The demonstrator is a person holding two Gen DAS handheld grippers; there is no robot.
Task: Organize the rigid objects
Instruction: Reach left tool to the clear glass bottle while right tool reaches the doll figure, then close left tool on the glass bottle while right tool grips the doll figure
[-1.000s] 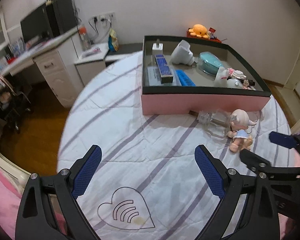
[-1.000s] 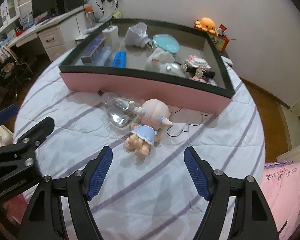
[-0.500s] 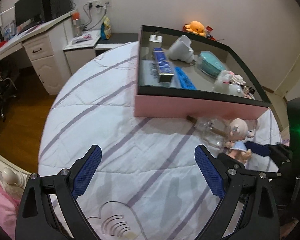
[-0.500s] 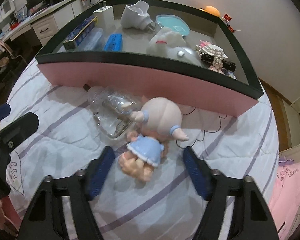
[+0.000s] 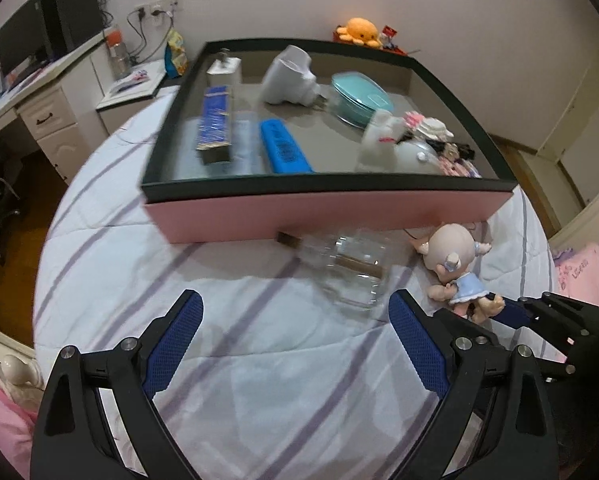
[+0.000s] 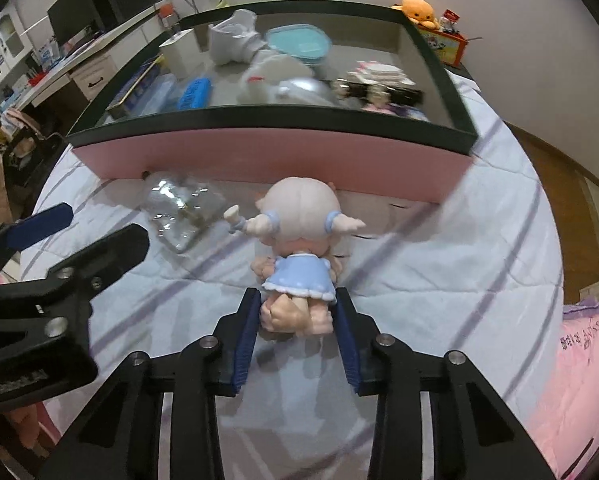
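The left gripper (image 5: 295, 340) hangs released over striped bedding, nearer the ribbed clear bottle (image 5: 347, 270) than before. The right gripper (image 6: 295, 320) has just been closing and now clamps the glossy doll's (image 6: 299, 240) legs before the pink tray (image 6: 259, 160).

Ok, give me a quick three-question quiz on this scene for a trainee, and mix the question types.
1. True or false: the doll lies inside the pink tray.
2. What lies beside the doll on the bedspread? A) a clear bottle B) a spoon C) a book
3. Which gripper has the doll's legs between its pads?

Key:
1. False; it lies on the bedspread in front of the tray.
2. A.
3. The right gripper, whose jaws have just been closing on the legs; the left gripper stands open and empty.
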